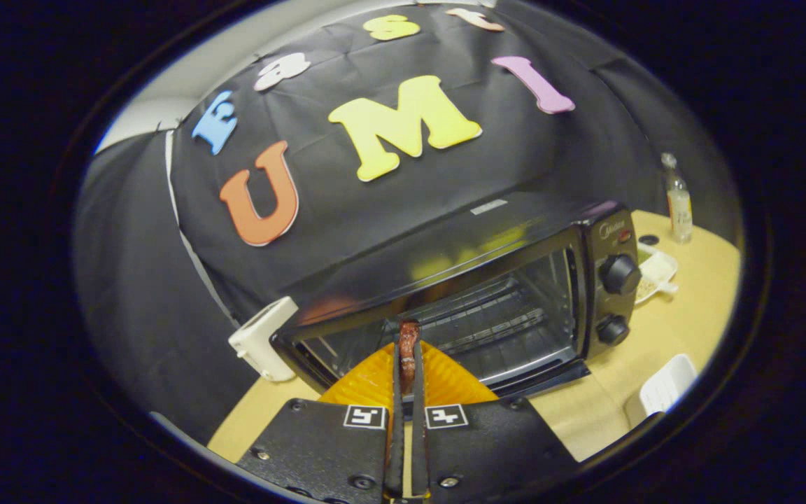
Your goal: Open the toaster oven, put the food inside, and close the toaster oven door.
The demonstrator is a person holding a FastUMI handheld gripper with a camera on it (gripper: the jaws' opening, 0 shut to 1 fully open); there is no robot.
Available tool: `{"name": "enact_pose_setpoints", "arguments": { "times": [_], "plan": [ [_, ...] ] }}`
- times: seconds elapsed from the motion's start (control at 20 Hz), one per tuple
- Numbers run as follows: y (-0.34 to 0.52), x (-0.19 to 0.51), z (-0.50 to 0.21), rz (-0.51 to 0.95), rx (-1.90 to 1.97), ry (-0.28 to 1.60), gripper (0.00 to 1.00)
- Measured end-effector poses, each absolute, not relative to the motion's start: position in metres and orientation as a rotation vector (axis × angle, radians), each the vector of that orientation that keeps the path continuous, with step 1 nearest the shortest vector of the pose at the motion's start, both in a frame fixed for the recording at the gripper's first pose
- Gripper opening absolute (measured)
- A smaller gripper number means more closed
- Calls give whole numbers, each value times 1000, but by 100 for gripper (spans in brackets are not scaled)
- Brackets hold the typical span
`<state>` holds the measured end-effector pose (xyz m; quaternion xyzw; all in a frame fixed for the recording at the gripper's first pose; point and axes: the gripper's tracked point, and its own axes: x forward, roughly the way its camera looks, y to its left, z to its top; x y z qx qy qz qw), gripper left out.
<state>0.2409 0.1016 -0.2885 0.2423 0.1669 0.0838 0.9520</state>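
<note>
Two fingers of the gripper [408,364] stand nearly closed at the near end of the scene, pressed from both sides on a thin reddish-brown piece of food [408,350] whose tip pokes out just past them. Just under and behind the food lies an orange ribbed plate [445,381], on the tan table [662,329]. Just beyond the fingertips sits the black toaster oven [459,294], its glass door hanging open and its wire rack [480,322] visible inside; two dark knobs [618,274] stack on its right panel. A white block-shaped object [262,339] leans at the oven's near left corner. Right of the oven lies a white tray [655,273], and nearer, a white container [667,383]. Farther right stands a clear bottle [678,199].
</note>
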Motion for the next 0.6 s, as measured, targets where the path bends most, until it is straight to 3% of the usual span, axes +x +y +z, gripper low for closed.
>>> {"name": "enact_pose_setpoints", "arguments": {
  "times": [0.6],
  "plan": [
    [64, 298, -332, 119, 605, 390, 11]
  ]
}}
